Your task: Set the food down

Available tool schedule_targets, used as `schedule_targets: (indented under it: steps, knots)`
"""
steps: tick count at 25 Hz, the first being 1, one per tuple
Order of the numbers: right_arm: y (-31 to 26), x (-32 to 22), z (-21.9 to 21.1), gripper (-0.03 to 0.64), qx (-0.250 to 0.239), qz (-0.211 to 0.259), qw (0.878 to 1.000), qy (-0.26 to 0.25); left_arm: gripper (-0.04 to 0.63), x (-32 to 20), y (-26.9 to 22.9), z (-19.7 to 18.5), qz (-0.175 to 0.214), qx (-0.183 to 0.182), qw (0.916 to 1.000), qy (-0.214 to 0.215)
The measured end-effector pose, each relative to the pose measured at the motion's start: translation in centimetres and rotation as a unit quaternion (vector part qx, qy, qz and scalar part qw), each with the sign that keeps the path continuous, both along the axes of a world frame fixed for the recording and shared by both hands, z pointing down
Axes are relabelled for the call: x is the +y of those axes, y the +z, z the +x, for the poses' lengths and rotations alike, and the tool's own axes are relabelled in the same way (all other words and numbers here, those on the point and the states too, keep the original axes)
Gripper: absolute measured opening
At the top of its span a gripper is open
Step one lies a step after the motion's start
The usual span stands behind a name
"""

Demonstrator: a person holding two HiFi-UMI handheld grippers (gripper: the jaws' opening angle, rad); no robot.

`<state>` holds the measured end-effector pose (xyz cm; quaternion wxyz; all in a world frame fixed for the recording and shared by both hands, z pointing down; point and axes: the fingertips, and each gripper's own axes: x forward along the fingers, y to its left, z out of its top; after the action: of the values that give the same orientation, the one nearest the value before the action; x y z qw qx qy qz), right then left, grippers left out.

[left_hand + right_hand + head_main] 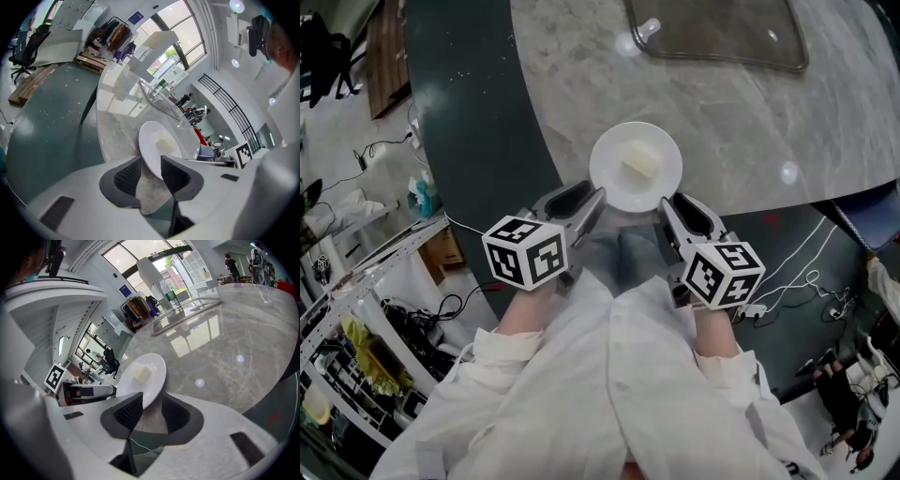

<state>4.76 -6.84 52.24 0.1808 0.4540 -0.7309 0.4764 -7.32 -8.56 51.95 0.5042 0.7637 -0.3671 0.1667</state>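
- Nearest the camera, the person's white sleeves [609, 375] reached forward and down, each hand bearing a gripper aimed at the near edge of the marble table [741, 131].
- On the left, the left gripper [586, 204] had its jaws released and standing wide. The left gripper view showed the near-left rim of the white plate [614, 187] lying between the pads with neither pad pressing on it. This probably meant the plate's weight was already on the table.
- In the middle, the plate sat flat on the marble, just inside the table's near curved edge. The food [640, 162], a pale block, rested near the plate's centre, upright and undisturbed.
- On the right, the right gripper [680, 208] mirrored the left at the near-right rim. Its jaws also stood apart around the rim, with a gap showing beside the plate, so it looked let go rather than clenched.
- The two-sided hold likely served to keep the plate level so the block would not slide.
- Farther off, a glass tray [722, 37] lay on the far part of the table, well apart from the plate.
- Judged from this, the setting-down looked essentially done, with only drawing both grippers back toward the person left.
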Motion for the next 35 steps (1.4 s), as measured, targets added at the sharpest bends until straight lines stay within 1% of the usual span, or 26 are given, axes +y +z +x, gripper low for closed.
schedule_targets:
  steps: [5, 10, 14, 16, 19, 21, 28, 35]
  knots:
    - [0.3, -0.1, -0.1, 0.087, 0.006, -0.003, 1.000, 0.001, 0.124, 0.1, 0.3, 0.3, -0.004, 0.003, 0.9999, 0.011]
    - [0.2, -0.2, -0.1, 0.087, 0.011, -0.004, 1.000, 0.004, 0.124, -0.1, 0.4, 0.4, -0.003, 0.003, 1.0000, 0.006]
    - [0.2, -0.2, -0.1, 0.086, 0.033, -0.003, 0.999, 0.005, 0.123, -0.4, 0.3, 0.4, 0.003, 0.006, 1.0000, 0.003]
    - [0.3, -0.2, 0.0, 0.081, 0.040, -0.003, 0.999, 0.008, 0.121, -0.5, 0.3, 0.4, 0.005, 0.002, 1.0000, 0.002]
    - [0.4, -0.4, 0.2, 0.078, 0.038, -0.002, 0.999, 0.016, 0.110, -0.8, 0.5, 0.5, 0.010, -0.008, 0.9999, 0.004]
    - [0.4, -0.5, 0.5, 0.074, 0.034, -0.001, 0.999, 0.023, 0.077, -0.9, 0.7, 0.6, 0.016, -0.016, 0.9997, 0.012]
    - [0.4, -0.5, 0.6, 0.064, 0.019, -0.003, 0.999, 0.029, 0.075, -1.1, 0.6, 0.8, 0.028, -0.022, 0.9988, 0.033]
    - [-0.1, -0.8, 0.8, 0.040, 0.020, 0.005, 0.999, 0.037, 0.075, -1.1, 0.6, 0.7, 0.035, -0.043, 0.9978, 0.036]
